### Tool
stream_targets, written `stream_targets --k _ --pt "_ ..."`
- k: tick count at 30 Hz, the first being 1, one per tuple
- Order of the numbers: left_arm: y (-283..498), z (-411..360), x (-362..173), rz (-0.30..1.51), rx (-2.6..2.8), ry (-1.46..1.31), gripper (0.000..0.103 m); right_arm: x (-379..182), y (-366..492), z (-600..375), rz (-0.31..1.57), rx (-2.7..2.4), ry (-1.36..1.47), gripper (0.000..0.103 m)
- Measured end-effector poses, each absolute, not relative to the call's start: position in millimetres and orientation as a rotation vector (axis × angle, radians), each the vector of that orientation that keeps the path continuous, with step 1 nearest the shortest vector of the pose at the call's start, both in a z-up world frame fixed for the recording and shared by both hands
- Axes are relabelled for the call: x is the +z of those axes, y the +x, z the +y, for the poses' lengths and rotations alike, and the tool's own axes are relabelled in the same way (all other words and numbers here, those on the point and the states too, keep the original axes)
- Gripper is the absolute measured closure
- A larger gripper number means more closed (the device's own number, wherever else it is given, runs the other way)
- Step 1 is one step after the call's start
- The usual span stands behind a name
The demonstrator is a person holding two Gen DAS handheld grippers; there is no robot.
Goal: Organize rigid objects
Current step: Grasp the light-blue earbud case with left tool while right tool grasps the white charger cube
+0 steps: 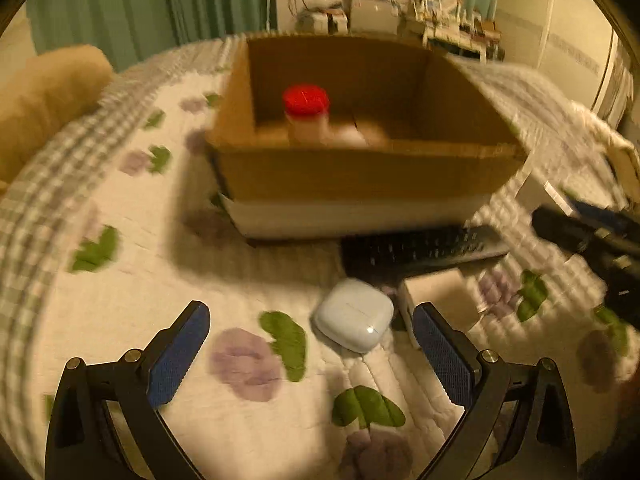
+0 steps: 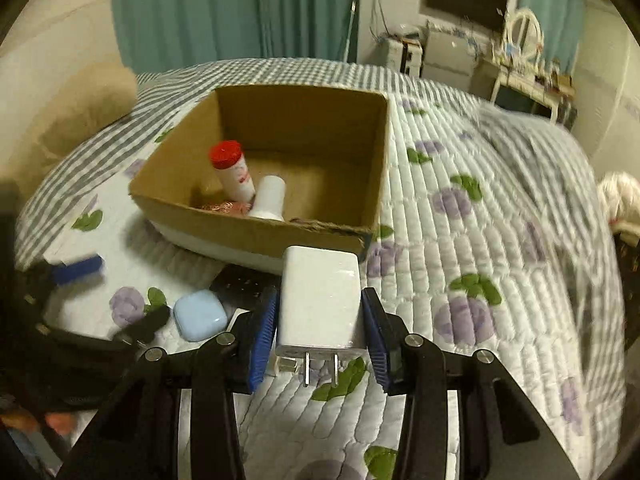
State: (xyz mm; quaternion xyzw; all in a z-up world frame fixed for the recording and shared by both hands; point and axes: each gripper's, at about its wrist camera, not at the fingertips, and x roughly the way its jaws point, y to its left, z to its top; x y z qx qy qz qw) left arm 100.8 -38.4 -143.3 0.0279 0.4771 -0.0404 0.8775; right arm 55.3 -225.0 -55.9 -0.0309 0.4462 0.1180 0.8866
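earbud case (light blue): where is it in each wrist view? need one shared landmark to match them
Left wrist: the light blue earbud case lies on the quilt, lower centre, just ahead of the open left claw, nearer its right finger.
Right wrist: lower left, left of the right claw, which is shut on the white charger.
Shared landmark: the cardboard box beyond it, red-capped bottle inside.

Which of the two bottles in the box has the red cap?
The left bottle in the cardboard box has the red cap. The bottle beside it on the right is plain white all over.
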Motion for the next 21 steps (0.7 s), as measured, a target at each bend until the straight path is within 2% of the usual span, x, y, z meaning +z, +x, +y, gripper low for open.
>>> stream_targets --k 1,4,10,12,13,21 --pt "104.5 -41.5 -153.8 1.024 -0.089 0.066 0.001 -60.8 55.9 -226.0 0.939 0.248 -0.057 0.062" --pt "112.0 -46.6 -173.0 1.06 -0.082 0.089 0.013 -70.0 56.6 -228.1 0.961 0.264 -0.044 0.062" --pt "121.5 -58.0 -179.4 1.064 -0.147 0.092 0.018 -76.3 57.3 -231.0 0.975 0.269 -0.026 0.062" --pt "125.4 -58.6 -182.4 1.083 -0.175 0.089 0.032 -76.6 56.8 -230.5 0.975 0.269 -0.022 0.062" --pt "127.0 -58.2 -183.0 1.091 -0.178 0.093 0.044 -76.8 56.5 -230.3 0.975 0.268 -0.022 0.062" --pt "114.1 -60.6 -169.7 1.042 -0.184 0.111 0.046 -73.4 53.8 -229.7 0.956 0.258 -0.035 0.062"
